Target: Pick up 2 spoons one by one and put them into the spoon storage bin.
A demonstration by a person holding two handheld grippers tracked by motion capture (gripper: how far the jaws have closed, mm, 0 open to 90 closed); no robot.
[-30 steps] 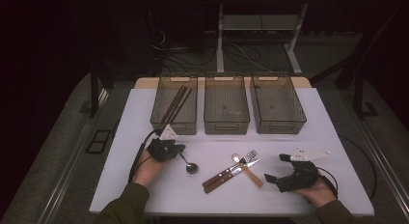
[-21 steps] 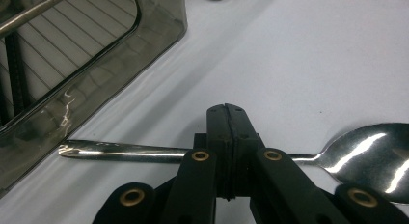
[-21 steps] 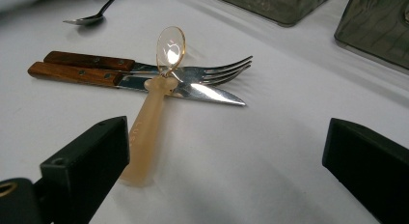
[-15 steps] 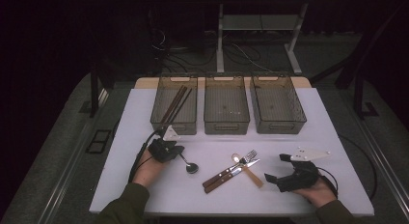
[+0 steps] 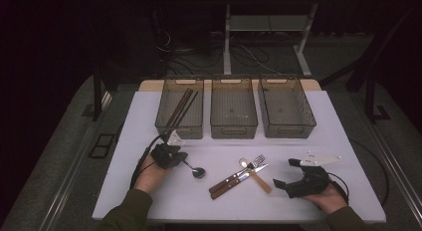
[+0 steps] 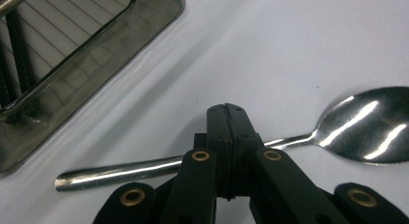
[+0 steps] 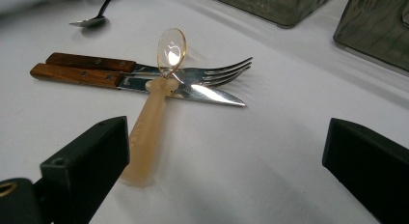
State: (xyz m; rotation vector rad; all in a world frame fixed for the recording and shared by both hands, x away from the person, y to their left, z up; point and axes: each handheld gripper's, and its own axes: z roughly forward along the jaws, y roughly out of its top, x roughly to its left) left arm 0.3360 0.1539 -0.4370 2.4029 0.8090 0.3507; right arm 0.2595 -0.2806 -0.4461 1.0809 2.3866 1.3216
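Left tongs [image 6: 226,132] clamped on metal spoon [image 6: 299,137] at mid-handle; spoon lies flat on white table [image 5: 323,121], near-left, just in front of left bin [image 5: 180,114] w/ chopsticks [image 5: 180,107]. Right tongs [image 7: 226,151] apart, low at near right, holding nothing. Btw them, near center: fork [image 7: 193,72], knife [image 7: 144,84] & plastic spoon [image 7: 154,113] crossing both.

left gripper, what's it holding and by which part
The left gripper is shut on the metal spoon, clamped mid-handle, nearer the bowl. The right gripper is open, holding nothing.
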